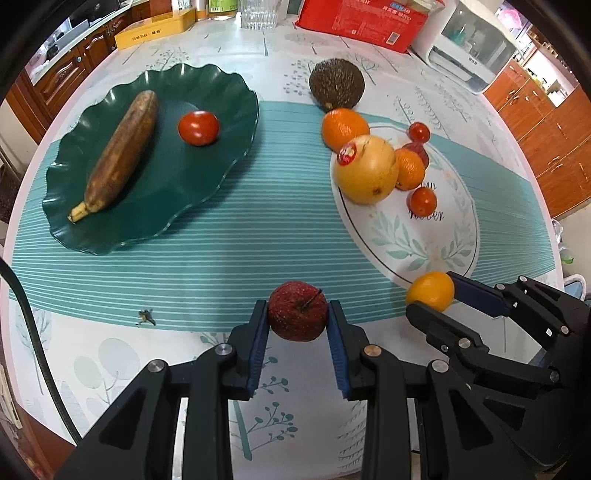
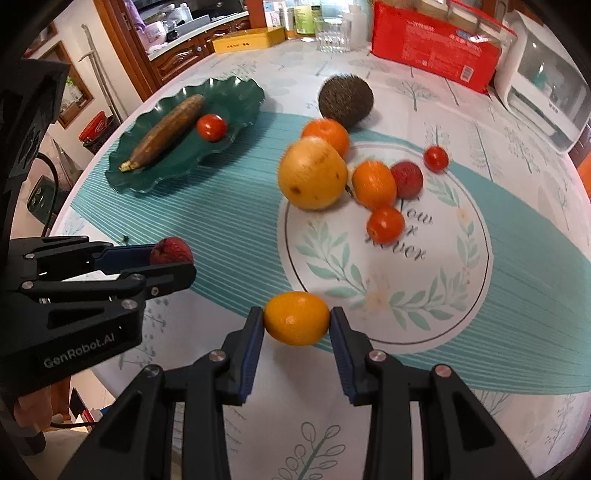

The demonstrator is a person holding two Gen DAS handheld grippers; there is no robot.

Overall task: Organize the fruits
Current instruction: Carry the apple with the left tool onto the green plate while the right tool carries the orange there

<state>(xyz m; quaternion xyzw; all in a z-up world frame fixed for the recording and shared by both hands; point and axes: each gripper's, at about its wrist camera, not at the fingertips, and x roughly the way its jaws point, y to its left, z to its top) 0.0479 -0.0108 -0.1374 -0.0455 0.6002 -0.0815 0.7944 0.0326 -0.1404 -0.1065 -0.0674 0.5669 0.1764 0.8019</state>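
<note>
My left gripper (image 1: 297,316) is shut on a small dark red fruit (image 1: 297,312), held above the table's near side; it also shows in the right wrist view (image 2: 170,251). My right gripper (image 2: 296,318) is shut on a small yellow-orange fruit (image 2: 296,318), seen too in the left wrist view (image 1: 430,290), near the white plate's (image 1: 436,243) front rim. The green plate (image 1: 166,192) at the left holds a brown banana (image 1: 120,155) and a tomato (image 1: 198,127). The white plate (image 2: 388,295) carries a large yellow fruit (image 2: 312,172), oranges (image 2: 373,184), small tomatoes (image 2: 385,224) and a red fruit (image 2: 407,178).
A brown spiky fruit (image 1: 337,85) lies on the table behind the white plate. A red package (image 1: 364,18), a glass (image 1: 258,13), a yellow box (image 1: 155,27) and a white appliance (image 1: 469,44) stand along the far edge. A small scrap (image 1: 146,316) lies on the striped cloth.
</note>
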